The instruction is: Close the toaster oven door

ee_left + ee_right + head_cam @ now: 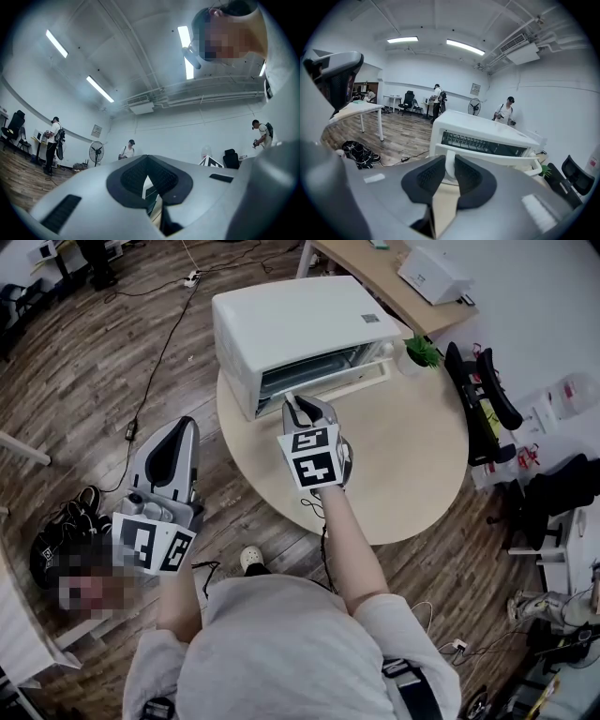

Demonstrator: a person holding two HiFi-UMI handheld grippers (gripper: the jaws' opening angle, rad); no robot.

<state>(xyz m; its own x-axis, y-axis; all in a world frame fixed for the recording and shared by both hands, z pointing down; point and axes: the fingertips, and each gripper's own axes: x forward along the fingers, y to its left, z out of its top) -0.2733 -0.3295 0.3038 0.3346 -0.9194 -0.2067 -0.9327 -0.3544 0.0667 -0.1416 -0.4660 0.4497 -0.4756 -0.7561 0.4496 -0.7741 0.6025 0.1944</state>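
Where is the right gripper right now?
Head view, centre, over the round table: the right gripper sits before the toaster oven, jaws closed on the door handle near its left end.

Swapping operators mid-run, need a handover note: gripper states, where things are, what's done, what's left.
Right gripper: fingers shut on the door handle.
Left gripper: shut, empty, held off the left side of the round table.
Toaster oven sits on the table; its door is ajar and the rack inside shows.
Done: handle gripped.
Left: push the door fully shut, then let go.
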